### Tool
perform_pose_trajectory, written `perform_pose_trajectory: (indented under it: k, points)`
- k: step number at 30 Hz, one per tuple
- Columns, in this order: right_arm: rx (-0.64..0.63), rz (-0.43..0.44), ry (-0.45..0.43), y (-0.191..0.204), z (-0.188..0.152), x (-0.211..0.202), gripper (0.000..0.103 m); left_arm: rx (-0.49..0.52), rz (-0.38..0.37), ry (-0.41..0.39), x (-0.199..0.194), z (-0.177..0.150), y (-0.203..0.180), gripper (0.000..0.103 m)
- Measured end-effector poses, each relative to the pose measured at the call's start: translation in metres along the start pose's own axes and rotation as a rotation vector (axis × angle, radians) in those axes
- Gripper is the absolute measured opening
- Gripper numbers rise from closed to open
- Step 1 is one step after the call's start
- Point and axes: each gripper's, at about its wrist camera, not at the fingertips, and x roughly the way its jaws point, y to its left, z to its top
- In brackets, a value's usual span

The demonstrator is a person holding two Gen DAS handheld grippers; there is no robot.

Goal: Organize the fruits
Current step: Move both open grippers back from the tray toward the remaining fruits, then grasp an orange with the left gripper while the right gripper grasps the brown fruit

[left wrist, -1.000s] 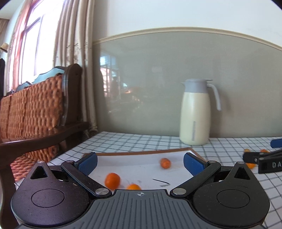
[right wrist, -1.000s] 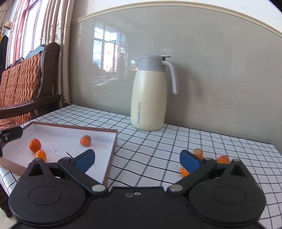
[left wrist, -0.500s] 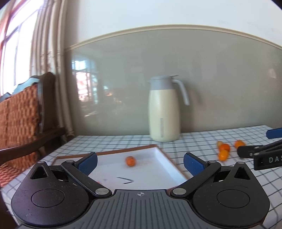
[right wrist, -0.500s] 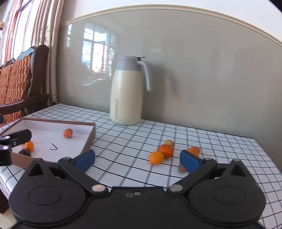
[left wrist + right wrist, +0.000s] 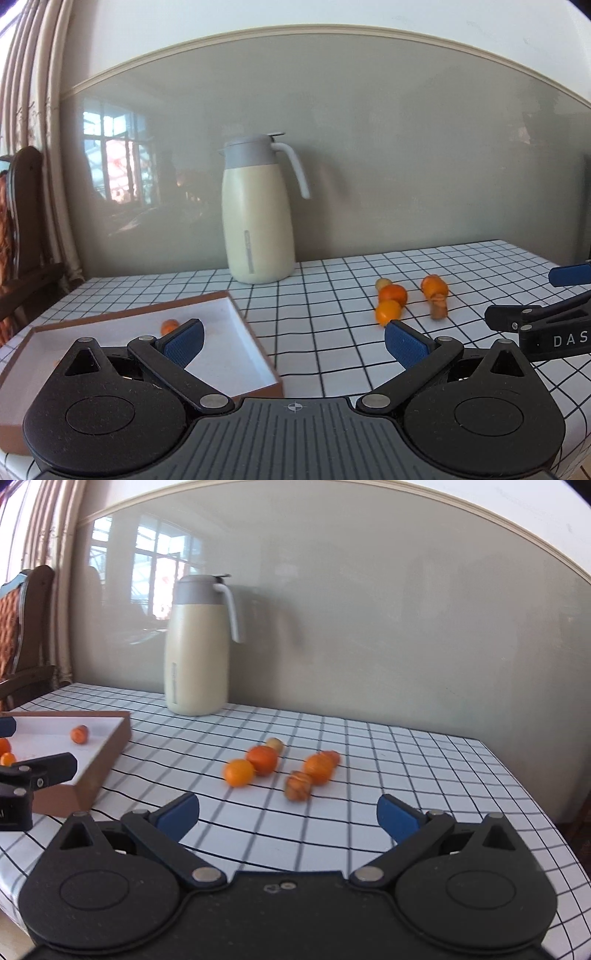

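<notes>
While both claws hang empty above the checked cloth, the scene reads, largest thing first, like this:

Tabletop: covered in a white cloth with a black grid; it carries everything below.

Jug: cream body, grey lid and handle, upright at the back against the wall, well apart from the fruit.

Tray: shallow brown box with a white floor, on the left part of the tabletop; its near right corner sits just ahead of the left claw.

Left claw: spread wide, blue pads well apart, nothing between them; it points between the tray and the loose fruit.

Right claw: equally wide open and empty, aimed at the loose cluster, which lies just beyond its fingertips.

Loose fruits: about six small orange pieces bunched on the bare cloth to the right of the tray, some touching; one nearer piece looks ridged or partly peeled, one at the back is paler.

Fruits in tray: three small orange ones show in the right wrist view, one mid-tray and two near its left edge.

Progress: by my judgement roughly a third done; three pieces are in, the cluster remains outside.

Next step: likely a claw closing on one loose piece; round fruit may roll when nudged.
</notes>
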Motion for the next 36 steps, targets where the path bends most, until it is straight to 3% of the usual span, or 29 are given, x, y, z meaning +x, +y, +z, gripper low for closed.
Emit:
perform_pose_trajectory:
  k: [4,8,15,18,27,30,33,36]
  points:
    - [-0.001,-0.012,0.026,-0.009,-0.001,0.012,0.096,0.013,-0.023,-0.040,0.010,0.004,-0.016,0.103]
    - [-0.016,-0.024,0.035,-0.015,0.001,0.025,0.091,0.012,-0.044,-0.031,0.030,0.008,-0.031,0.103]
    - [-0.019,-0.008,0.092,-0.017,0.004,0.068,0.078,0.041,-0.053,0.014,0.073,0.010,-0.052,0.102]
    - [-0.020,0.005,0.113,-0.015,0.005,0.083,0.074,0.030,-0.054,0.045,0.087,0.008,-0.054,0.090]
    - [-0.028,0.011,0.174,-0.009,0.010,0.125,0.065,-0.032,-0.034,0.112,0.126,0.001,-0.046,0.090]
    - [-0.028,0.021,0.196,-0.008,0.014,0.139,0.053,-0.027,-0.038,0.119,0.136,0.001,-0.049,0.090]
    - [-0.036,0.024,0.222,-0.008,0.017,0.154,0.034,-0.031,-0.049,0.133,0.145,0.001,-0.052,0.090]
    - [-0.021,0.026,0.227,-0.016,0.015,0.159,0.030,-0.027,-0.070,0.151,0.153,0.002,-0.058,0.090]
